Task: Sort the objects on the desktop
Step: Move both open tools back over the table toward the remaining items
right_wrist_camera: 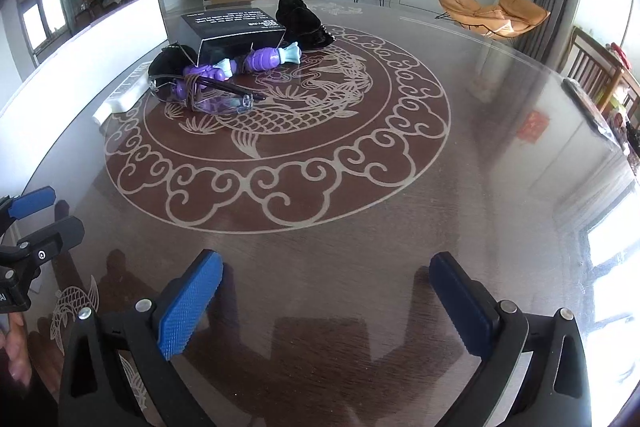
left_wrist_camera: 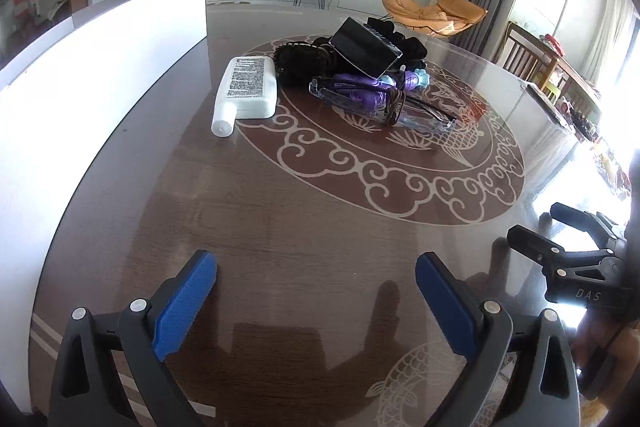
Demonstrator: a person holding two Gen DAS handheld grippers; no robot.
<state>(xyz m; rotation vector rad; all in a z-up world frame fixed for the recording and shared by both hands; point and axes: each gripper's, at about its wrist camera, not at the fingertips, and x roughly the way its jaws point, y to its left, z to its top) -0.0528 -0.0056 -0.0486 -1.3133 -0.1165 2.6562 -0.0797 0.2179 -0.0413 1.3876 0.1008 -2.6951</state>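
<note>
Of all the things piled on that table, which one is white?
The white bottle, lying on its side at the left edge of the pile. The black box, purple toy and clear glasses are not white.

You can read the white letters "DAS" on the black body of the right gripper (left_wrist_camera: 532,227) at the edge of the left wrist view. The white bottle (left_wrist_camera: 248,87) carries a printed label, and the black box (right_wrist_camera: 234,27) has white lettering, both too small to make out
</note>
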